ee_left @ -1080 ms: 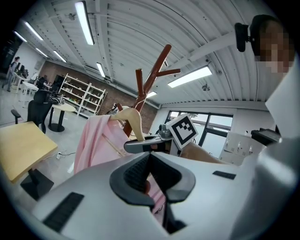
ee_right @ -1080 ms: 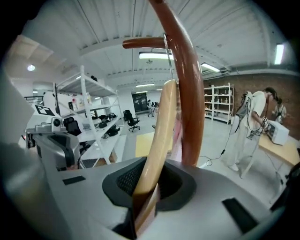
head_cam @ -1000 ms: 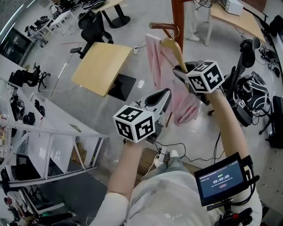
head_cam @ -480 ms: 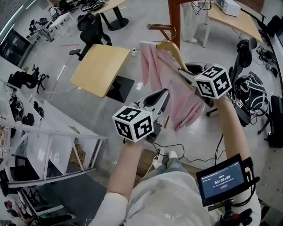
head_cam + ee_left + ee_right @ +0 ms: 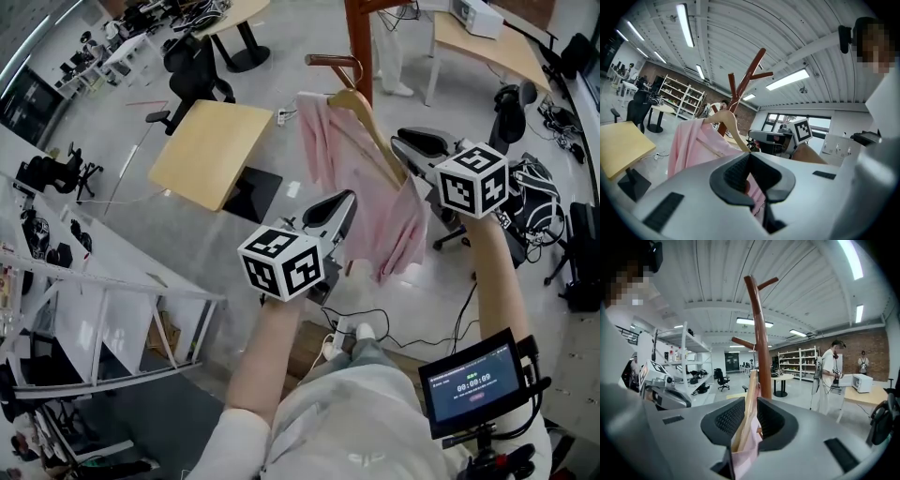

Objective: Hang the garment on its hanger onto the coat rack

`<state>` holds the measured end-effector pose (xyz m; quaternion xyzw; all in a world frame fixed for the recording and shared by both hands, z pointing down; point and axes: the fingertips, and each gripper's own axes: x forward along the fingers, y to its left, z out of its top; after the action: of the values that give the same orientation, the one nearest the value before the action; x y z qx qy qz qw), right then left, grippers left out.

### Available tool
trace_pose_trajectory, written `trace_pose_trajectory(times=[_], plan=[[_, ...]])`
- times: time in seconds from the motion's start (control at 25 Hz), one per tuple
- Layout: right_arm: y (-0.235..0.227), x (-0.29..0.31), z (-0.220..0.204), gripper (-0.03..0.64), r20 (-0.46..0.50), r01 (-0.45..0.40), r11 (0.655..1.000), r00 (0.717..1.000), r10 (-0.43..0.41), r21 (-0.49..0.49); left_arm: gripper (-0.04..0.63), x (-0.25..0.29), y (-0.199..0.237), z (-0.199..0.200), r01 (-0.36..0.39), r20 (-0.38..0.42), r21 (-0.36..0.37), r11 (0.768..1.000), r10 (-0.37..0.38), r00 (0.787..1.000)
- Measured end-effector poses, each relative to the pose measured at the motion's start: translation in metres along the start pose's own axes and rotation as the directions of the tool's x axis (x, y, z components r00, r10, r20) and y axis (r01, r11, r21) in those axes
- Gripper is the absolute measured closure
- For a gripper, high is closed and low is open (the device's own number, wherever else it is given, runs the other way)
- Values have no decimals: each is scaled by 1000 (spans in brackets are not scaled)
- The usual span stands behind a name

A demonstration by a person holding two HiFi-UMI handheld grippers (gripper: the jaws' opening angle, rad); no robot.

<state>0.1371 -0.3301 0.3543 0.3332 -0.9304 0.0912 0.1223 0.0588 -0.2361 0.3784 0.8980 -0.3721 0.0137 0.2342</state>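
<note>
Nearest, the left gripper [image 5: 337,204] points up toward 1 o'clock with its fingers together and nothing between them. In its own view only pink cloth shows beyond the tips, so it looks to be on standby, ready to steady the cloth rather than carry anything. At about 2 o'clock from it the right gripper [image 5: 412,148] does the carrying. Its fingers are clamped on one sloping arm of the wooden hanger [image 5: 370,117], with a fold of cloth pinched in alongside the wood — a grip well out from the middle that probably leaves the hanger's top free to reach the rack. The pink garment [image 5: 380,202] hangs from the hanger in the air between the two grippers, bunched toward the low end by the right gripper and clear of the floor. Farthest, at 12 o'clock, stands the brown coat rack [image 5: 358,33]. The hanger's top lies close beside its pole, and the right gripper view has that pole dead ahead, so the hold seems aimed at a peg — though whether the hook has caught one I cannot tell.
</note>
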Motion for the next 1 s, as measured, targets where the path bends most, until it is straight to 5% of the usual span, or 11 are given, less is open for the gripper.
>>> trace_pose_trajectory(times=[0.28, 0.68, 0.84, 1.0], plan=[[6, -24, 19, 556, 99, 7, 1000, 995, -7, -4, 589, 1, -4, 0, -6, 22, 8, 1000, 6, 1000], [69, -12, 60, 557, 186, -132, 987, 971, 147, -88, 589, -45, -4, 30, -97, 121, 56, 994, 90, 989], [112, 5, 82, 557, 202, -240, 962, 944, 262, -127, 589, -86, 3, 48, -178, 187, 56, 982, 165, 968], [169, 38, 102, 557, 218, -381, 910, 886, 410, -165, 589, -143, 24, 64, -293, 270, 41, 955, 272, 924]])
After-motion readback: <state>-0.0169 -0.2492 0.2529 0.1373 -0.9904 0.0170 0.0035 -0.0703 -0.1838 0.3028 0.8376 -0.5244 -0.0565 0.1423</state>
